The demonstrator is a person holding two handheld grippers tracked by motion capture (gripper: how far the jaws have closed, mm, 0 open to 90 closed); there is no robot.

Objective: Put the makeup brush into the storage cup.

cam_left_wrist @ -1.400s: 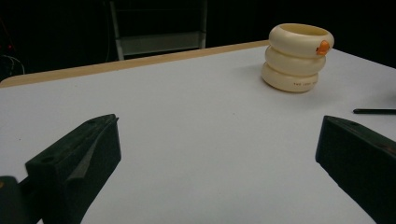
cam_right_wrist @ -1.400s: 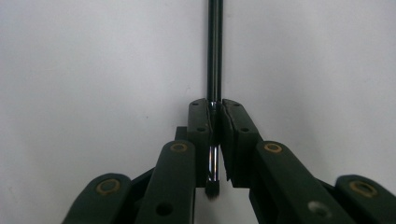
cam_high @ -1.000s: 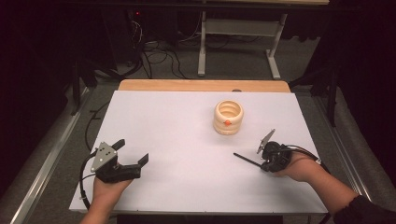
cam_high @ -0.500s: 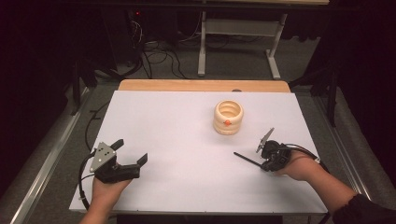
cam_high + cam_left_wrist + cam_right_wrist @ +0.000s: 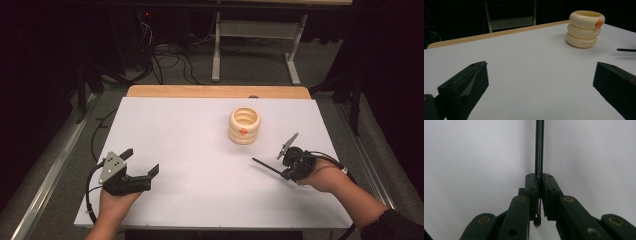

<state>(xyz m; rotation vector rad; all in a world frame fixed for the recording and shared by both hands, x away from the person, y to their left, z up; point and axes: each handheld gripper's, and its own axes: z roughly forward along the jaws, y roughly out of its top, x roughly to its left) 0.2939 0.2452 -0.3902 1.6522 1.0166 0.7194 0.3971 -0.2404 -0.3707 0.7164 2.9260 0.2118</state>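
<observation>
Jaws clamped around thin black rod

We note left gripper: black body, grey three-cornered plate, black cable | right gripper: black jaws, brass-coloured pivot pins, small screw holes | right arm: dark sleeve | left forearm: unsleeved.

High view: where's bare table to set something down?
Most of the white table is bare: the whole middle between the left tongs and the cream ring holder, plus the far left corner. Tighter between the holder and the right tongs with their thin rod.
</observation>
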